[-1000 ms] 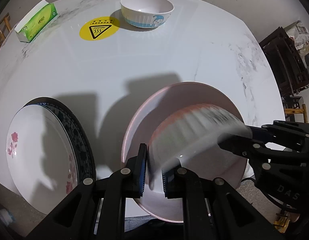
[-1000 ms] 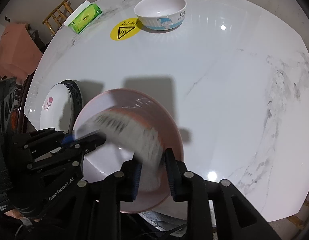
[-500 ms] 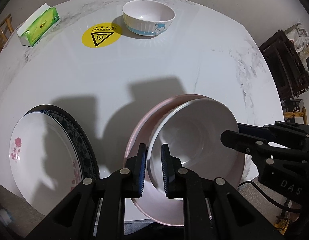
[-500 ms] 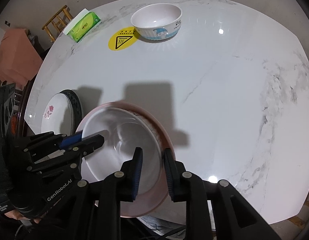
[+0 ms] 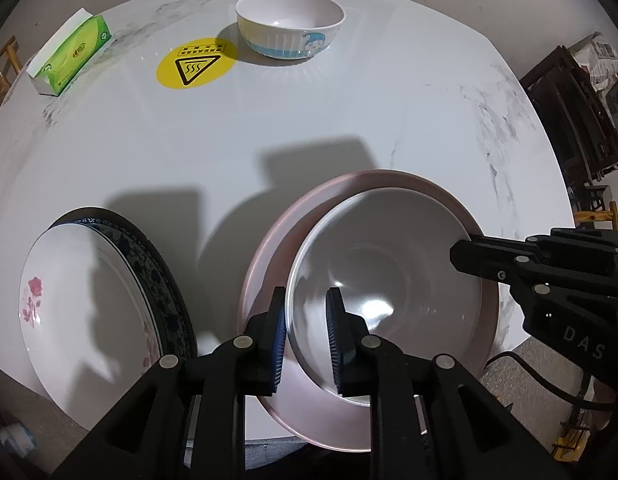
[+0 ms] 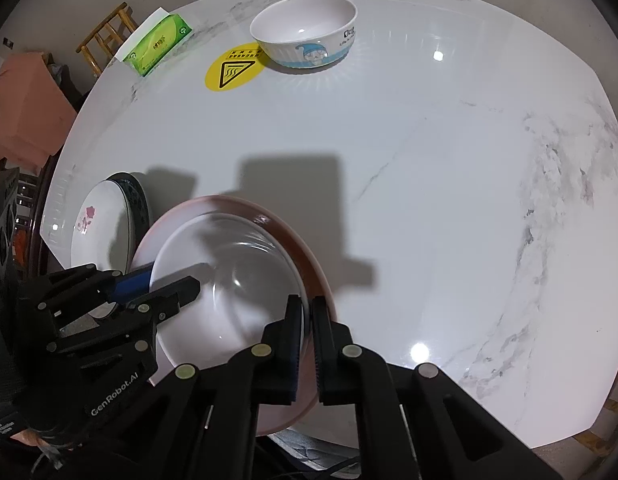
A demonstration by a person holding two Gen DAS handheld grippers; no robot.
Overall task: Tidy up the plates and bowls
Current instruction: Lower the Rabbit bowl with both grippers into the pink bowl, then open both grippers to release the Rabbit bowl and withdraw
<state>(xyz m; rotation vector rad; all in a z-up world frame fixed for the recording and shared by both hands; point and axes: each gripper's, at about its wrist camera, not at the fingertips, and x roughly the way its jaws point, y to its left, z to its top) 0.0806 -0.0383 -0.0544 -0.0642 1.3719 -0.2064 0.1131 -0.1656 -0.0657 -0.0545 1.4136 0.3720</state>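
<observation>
The white bowl (image 5: pixel 389 280), a second before blurred and tilted above the pink plate (image 5: pixel 269 276), now sat upright and still inside it. The right gripper (image 6: pixel 307 340) was clamped on the bowl's right rim. The left gripper (image 5: pixel 307 336) straddled the left rim, its jaws opening and the pads clear of it. Judged: placement done, release begun. Left of the pink plate lay the stacked plates (image 5: pixel 89 300); well beyond it stood the cartoon bowl (image 5: pixel 289 24), not yet gathered.

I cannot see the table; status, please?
Right gripper shut on white bowl rim. Left gripper opening, rim between. Bowl sits in pink plate. Nothing blocking.
</observation>
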